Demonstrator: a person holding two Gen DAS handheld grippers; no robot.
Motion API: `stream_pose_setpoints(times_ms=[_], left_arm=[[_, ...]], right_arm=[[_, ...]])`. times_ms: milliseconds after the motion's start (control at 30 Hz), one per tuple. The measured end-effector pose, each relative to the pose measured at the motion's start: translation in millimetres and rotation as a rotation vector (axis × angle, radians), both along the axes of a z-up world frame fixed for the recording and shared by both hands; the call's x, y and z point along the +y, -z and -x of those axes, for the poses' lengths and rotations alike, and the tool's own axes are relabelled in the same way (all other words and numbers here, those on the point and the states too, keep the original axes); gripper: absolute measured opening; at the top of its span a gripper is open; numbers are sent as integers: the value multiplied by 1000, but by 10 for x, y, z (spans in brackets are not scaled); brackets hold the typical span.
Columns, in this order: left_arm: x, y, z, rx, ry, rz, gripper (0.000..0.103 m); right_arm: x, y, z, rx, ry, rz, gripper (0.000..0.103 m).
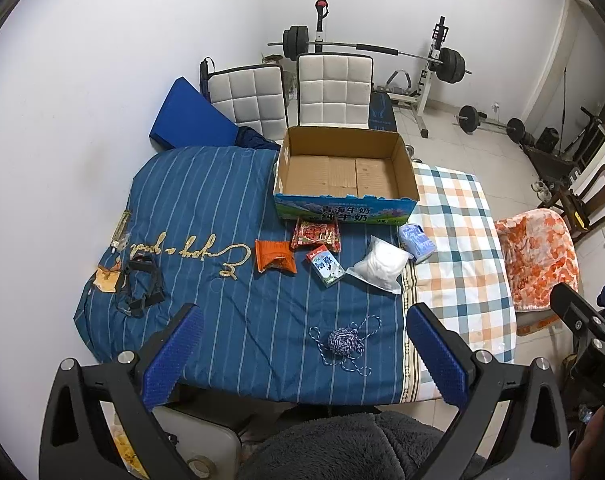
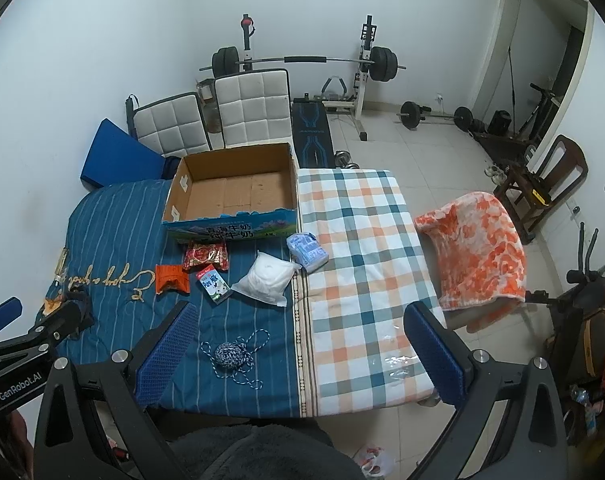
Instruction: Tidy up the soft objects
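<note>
An open, empty cardboard box (image 1: 342, 168) (image 2: 234, 196) stands at the far side of the table. In front of it lie a red snack pack (image 1: 315, 235), an orange snack pack (image 1: 274, 257), a small milk carton (image 1: 325, 265), a white soft bag (image 1: 380, 264) (image 2: 267, 278), a light-blue tissue pack (image 1: 416, 242) (image 2: 306, 252) and a blue-white rope ball (image 1: 344, 342) (image 2: 231, 354). My left gripper (image 1: 302, 356) is open and empty, held above the near edge. My right gripper (image 2: 298, 356) is open and empty beside it.
The table carries a blue striped cloth (image 1: 206, 200) and a checked cloth (image 2: 362, 260). Black straps (image 1: 142, 284) lie at the left edge. An orange blanket (image 2: 482, 252) drapes a chair on the right. Two white chairs (image 1: 290, 96) and a barbell rack (image 2: 302, 64) stand behind.
</note>
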State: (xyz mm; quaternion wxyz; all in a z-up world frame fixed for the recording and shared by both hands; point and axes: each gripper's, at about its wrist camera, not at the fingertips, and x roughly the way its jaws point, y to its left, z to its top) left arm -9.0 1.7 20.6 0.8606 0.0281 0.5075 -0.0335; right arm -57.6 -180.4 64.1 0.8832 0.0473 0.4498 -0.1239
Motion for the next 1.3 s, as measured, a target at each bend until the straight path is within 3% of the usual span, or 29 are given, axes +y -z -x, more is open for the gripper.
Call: stream_pose_setpoints(times_ms=[967,1133,1300], left_arm=[[-24,25,88,-9,-4,10,103],[-93,188,-18,24,-20,15,103],[-106,526,-355,48,-86,30,103]], right_arm=[[35,35,-76,-4,-35,-13,103],[-102,236,-247,7,-49,-49,103],[-228,722,-843,73,-120,-12,103]])
